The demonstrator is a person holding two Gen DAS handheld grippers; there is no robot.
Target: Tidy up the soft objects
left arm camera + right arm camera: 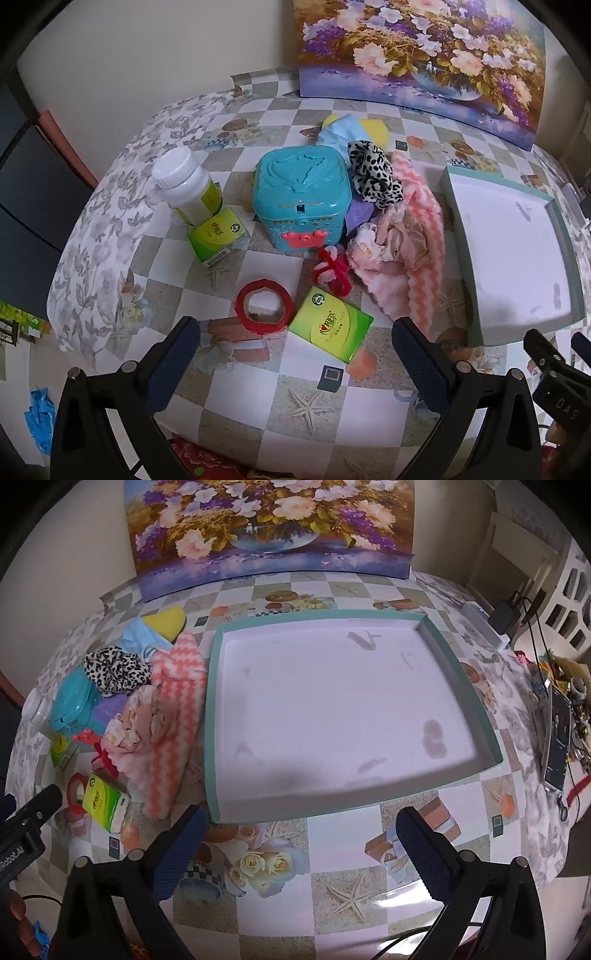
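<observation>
Soft items lie heaped ahead of the left gripper (295, 354): a pink zigzag cloth (417, 266), a leopard-print fabric (373, 173) atop it, a crumpled floral cloth (388, 236), beside an empty tray (458, 206).

A home, by all signs. Table (332, 856) under a glossy checked oilcloth (266, 402) printed with roses, starfish and gift boxes. Flower painting (273, 528) propped against the plain far wall. Household clutter at left: toy chest (301, 195), pill bottle (188, 181), tissue packs (330, 325), tape roll (264, 306), heaped cloths (402, 236). Shallow tray (212, 716) mid-table. At the far right, charger (504, 618) with cables, tablet (557, 746), small odds and ends; white shelving (565, 605) beyond.
</observation>
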